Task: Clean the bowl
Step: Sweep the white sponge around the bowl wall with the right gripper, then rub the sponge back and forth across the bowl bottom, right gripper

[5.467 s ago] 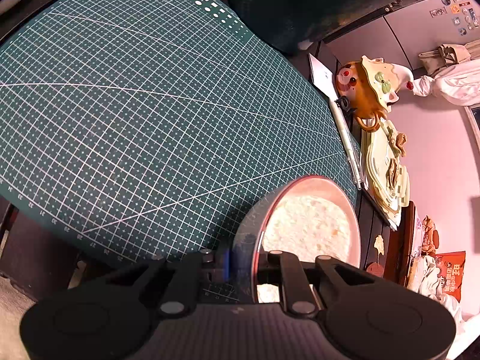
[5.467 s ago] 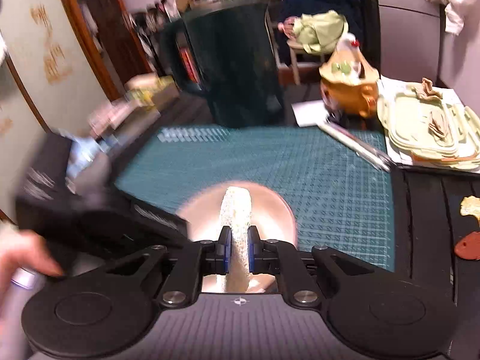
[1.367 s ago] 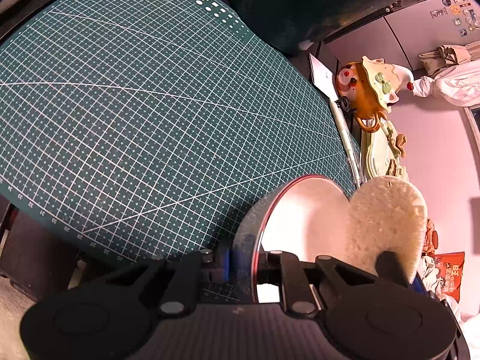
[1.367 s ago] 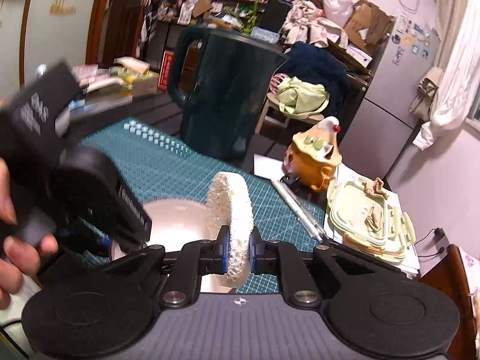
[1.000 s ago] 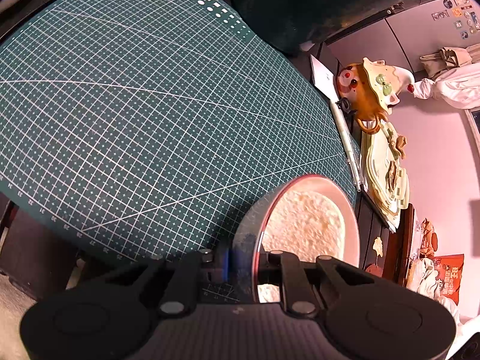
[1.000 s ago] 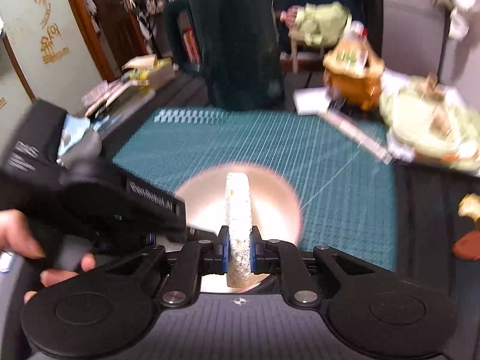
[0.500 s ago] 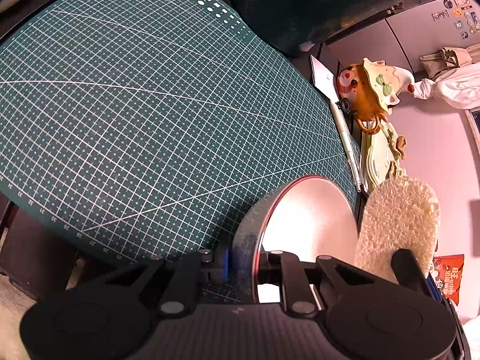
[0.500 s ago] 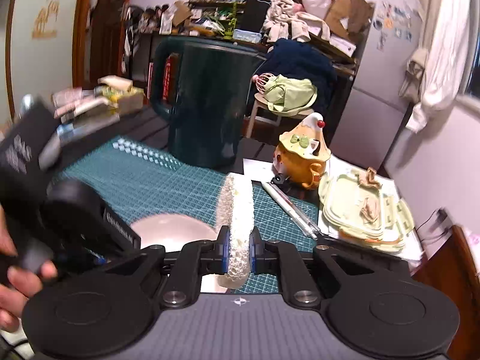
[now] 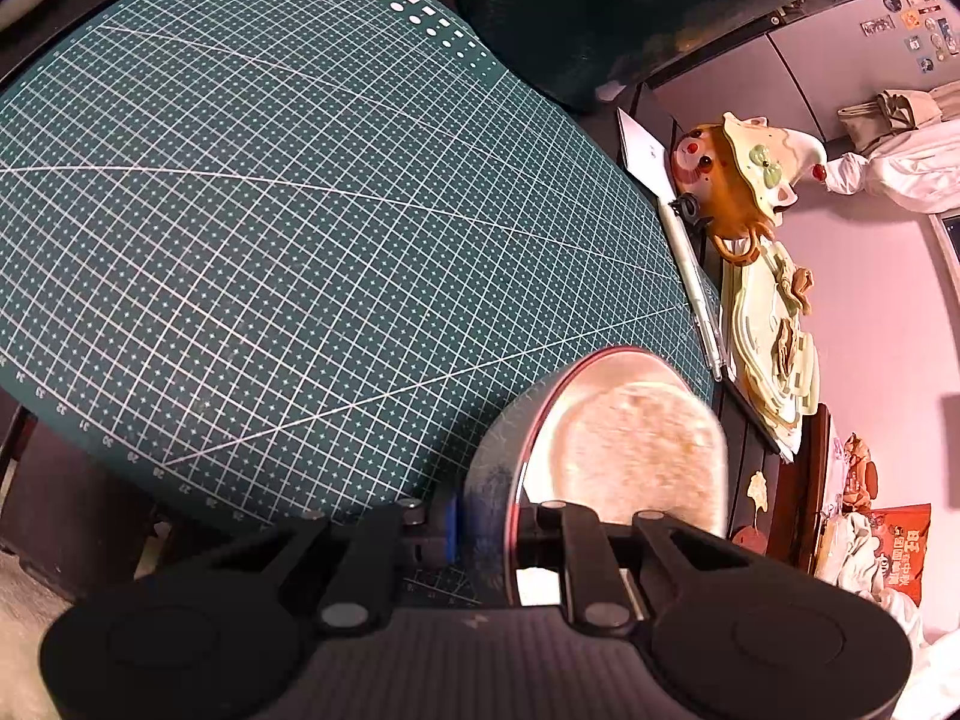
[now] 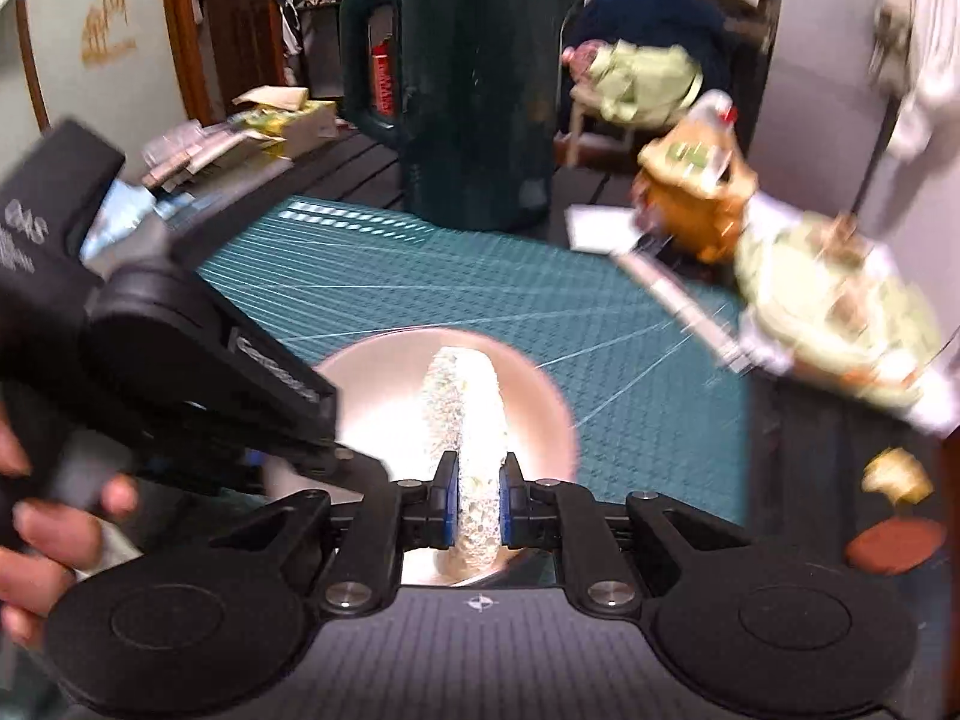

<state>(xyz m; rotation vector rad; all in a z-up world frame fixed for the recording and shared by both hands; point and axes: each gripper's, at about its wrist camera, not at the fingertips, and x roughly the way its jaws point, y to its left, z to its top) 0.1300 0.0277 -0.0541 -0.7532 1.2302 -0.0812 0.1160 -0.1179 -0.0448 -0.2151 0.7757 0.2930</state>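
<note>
Bowl: the bowl (image 10: 456,396) sits on the green cutting mat (image 9: 288,228) near the bench's front edge, toward the mat's near right corner, tipped up on its side wall.
Left claw: the left claw (image 9: 486,525) is clenched on the bowl's rim, one finger outside the wall, the other inside.
Right claw: the right claw (image 10: 474,507) is clamped on a pale round sponge (image 10: 462,420), held edge-on with its far part down in the bowl's hollow.
Step in hand: judged to be scrubbing the inside; the blur in the right wrist view fits a wiping stroke.
How the bowl handles: it looks stiff, smooth and glossy, probably ceramic or enamel, so likely slippery and breakable if dropped. The rim is the only place a narrow claw can bite.
How the sponge handles: soft, light and porous; it squashes between the pads, so hold it near its middle.
Risk: a hard push could twist the bowl out of the rim grip.
</note>
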